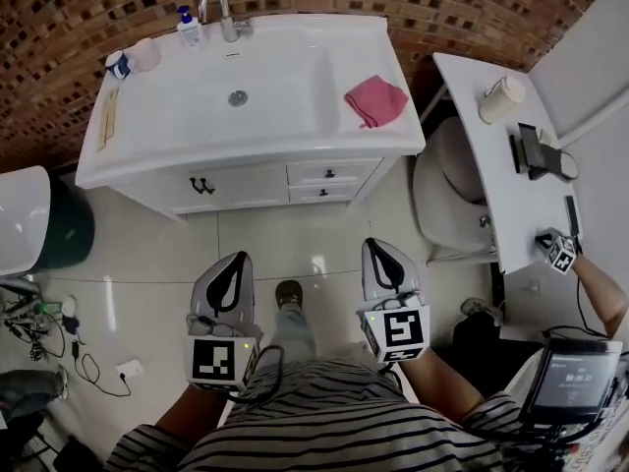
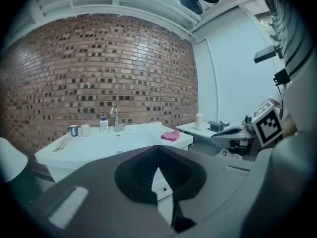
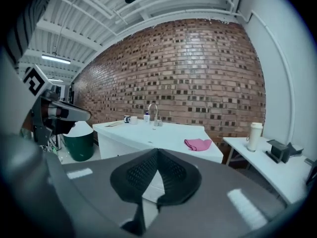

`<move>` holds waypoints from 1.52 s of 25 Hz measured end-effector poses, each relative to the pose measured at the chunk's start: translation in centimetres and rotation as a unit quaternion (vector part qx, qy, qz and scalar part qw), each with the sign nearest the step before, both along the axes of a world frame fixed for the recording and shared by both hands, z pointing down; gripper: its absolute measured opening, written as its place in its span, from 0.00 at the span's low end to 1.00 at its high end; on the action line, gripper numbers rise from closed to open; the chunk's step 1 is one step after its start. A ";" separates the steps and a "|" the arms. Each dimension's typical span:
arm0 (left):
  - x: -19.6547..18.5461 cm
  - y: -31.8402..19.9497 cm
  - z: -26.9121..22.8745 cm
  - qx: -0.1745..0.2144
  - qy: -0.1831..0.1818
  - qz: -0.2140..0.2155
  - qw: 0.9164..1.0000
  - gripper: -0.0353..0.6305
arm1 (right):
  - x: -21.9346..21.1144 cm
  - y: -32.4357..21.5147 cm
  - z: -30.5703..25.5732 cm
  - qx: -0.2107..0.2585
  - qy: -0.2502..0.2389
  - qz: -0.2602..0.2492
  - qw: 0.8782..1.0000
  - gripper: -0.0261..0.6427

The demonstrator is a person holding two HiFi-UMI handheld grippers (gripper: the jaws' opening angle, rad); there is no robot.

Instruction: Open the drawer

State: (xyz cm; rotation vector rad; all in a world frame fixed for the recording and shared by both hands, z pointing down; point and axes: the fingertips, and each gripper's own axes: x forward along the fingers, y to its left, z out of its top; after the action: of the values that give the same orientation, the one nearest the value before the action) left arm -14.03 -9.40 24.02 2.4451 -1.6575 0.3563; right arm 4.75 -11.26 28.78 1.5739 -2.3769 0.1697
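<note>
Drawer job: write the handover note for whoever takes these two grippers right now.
Left gripper: shut, empty.
Right gripper: shut, empty.
Both are held over the floor, short of the sink cabinet and aimed at it.
Upper drawer and lower drawer are stacked at the cabinet's right end, both closed.
Done: nothing yet.
Left: move in, open a gripper, grip a knob, pull.

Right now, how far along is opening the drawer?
Nothing done yet: both vanity drawers sit flush and shut. Nothing in hand: left claw and right claw are shut, empty, well short of them. Left: reach a drawer knob, grip, pull.
</note>
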 end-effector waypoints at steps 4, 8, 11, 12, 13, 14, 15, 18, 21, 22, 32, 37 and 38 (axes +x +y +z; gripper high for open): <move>-0.8 -5.6 3.5 -0.022 -0.010 0.032 0.999 0.07 | -1.2 -6.5 5.1 -0.021 0.011 0.016 1.000 0.04; -0.6 -9.2 9.1 -0.060 0.000 0.038 0.997 0.07 | -1.8 -11.5 12.3 -0.049 0.023 0.017 0.998 0.04; 0.0 -11.1 13.7 -0.071 0.005 0.037 0.997 0.07 | -2.5 -15.0 18.7 -0.055 0.032 0.020 0.998 0.07; 0.3 -11.5 15.1 -0.072 0.007 0.036 0.997 0.07 | -2.6 -16.0 20.8 -0.057 0.033 0.022 0.998 0.36; 0.5 -11.7 16.4 -0.073 0.008 0.035 0.997 0.07 | -2.6 -16.9 23.0 -0.061 0.034 0.027 0.997 0.41; 0.7 -11.9 17.7 -0.076 0.010 0.033 0.997 0.07 | -2.5 -17.8 25.1 -0.066 0.036 0.035 0.997 0.41; 0.8 -12.0 19.0 -0.079 0.012 0.031 0.996 0.07 | -2.2 -18.7 27.1 -0.071 0.038 0.045 0.996 0.41; 0.7 -12.3 22.6 -0.091 0.020 0.024 0.995 0.07 | -1.5 -21.3 32.4 -0.083 0.039 0.078 0.993 0.41; 0.3 -12.4 25.5 -0.103 0.015 0.021 0.994 0.07 | -1.1 -23.1 35.5 -0.085 0.041 0.096 0.991 0.41; 0.0 -12.5 26.2 -0.105 0.012 0.019 0.994 0.07 | -1.1 -23.5 36.1 -0.082 0.043 0.098 0.991 0.41; -1.1 -13.6 28.1 -0.110 -0.001 0.013 0.994 0.07 | -1.5 -24.9 37.4 -0.063 0.082 0.119 0.987 0.25; -1.0 -13.6 28.1 -0.107 -0.003 0.014 0.994 0.07 | -1.5 -24.9 37.4 -0.075 0.079 0.118 0.987 0.24; -0.9 -13.5 28.1 -0.105 -0.002 0.016 0.994 0.07 | -1.5 -24.8 37.4 -0.078 0.078 0.118 0.987 0.24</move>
State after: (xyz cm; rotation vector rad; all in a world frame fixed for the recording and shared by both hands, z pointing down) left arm -14.89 -22.92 52.10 2.3193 -1.4987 0.5141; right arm 3.30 -36.11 66.19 1.7229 -2.0054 0.2636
